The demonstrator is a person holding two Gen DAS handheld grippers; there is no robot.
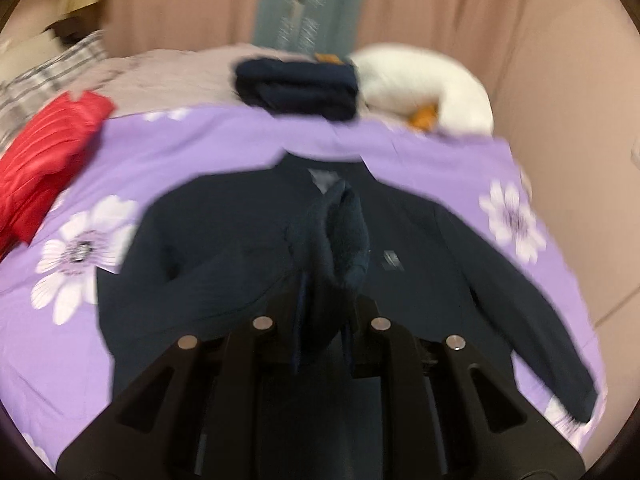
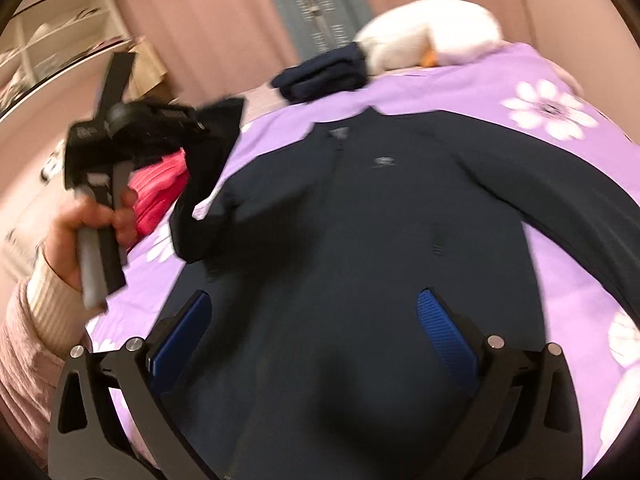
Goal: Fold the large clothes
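Navy jacket [image 2: 360, 240] lies front-up on purple floral bedspread [image 1: 224, 152]; my left gripper [image 1: 320, 320] clenched on its sleeve cuff [image 1: 344, 232], lifted over chest; right gripper [image 2: 312, 336] released above hem; sleeve fold in hand; next I lay cuff across chest.

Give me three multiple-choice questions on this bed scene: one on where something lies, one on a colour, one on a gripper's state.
1. Where does the folded dark pile lie?
A. beyond the jacket's collar, beside the white plush toy
B. on the red garment
C. on the floor

2. What colour is the bedspread under the jacket?
A. green
B. purple with white flowers
C. plain grey

3. How is the left hand-held gripper?
A. wide open, empty
B. shut on the jacket's sleeve
C. lying on the bed

Answers: A, the pile sits next to the toy; B, floral purple cloth shows all around; B, the sleeve hangs lifted from it.
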